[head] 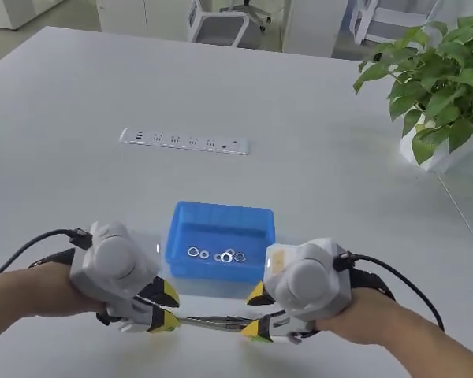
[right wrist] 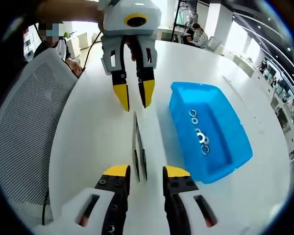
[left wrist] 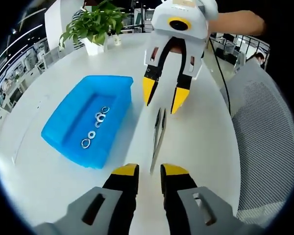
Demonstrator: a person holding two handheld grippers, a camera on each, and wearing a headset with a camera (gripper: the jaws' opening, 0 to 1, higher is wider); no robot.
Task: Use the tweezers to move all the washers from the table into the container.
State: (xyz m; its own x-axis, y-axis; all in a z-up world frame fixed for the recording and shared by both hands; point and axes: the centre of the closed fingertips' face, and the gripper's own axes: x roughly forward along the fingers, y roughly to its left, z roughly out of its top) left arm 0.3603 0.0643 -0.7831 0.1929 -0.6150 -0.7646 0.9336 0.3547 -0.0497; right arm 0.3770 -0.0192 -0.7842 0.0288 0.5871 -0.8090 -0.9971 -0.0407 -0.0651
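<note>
tweezers [left wrist: 158, 139] flat on desk [left wrist: 201, 137] between left gripper [left wrist: 149, 171] and right gripper [right wrist: 146, 171]; both sets of fingers released, empty. risk: off-centre pinch skids thin tweezers away.

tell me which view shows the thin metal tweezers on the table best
The left gripper view: the thin metal tweezers lie full length on the white table, both arms distinct. The right gripper view shows them too, darker and foreshortened. In the head view they are a small, thin sliver.

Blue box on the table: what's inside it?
A handful of small metal washers lie on the floor of the blue box. Some overlap, so anything under those is hidden.
</note>
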